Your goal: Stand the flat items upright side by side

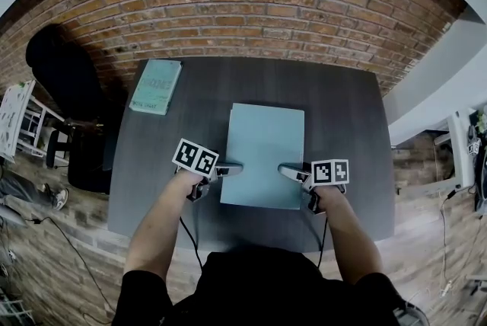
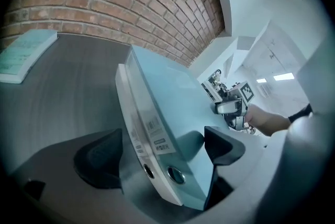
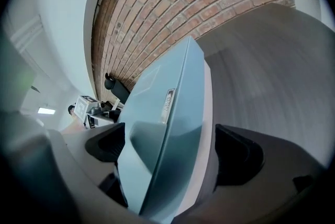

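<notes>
- The binder (image 1: 262, 153) lies flat in the middle of the tabletop (image 1: 342, 111). It is well apart from the book (image 1: 156, 86), which also lies flat at the far left.
- My left gripper (image 1: 228, 170) and right gripper (image 1: 293, 170) sit at the binder's two long edges, near my end.
- On both, my fingers (image 2: 222, 144) stand wide apart with the binder's edge between them, not clamped on it.
- As I judge it, I am taking hold before the first tip-up; nothing stands upright yet.
- Next I must close both sides evenly, then swing the binder onto one edge without letting it slide.
</notes>
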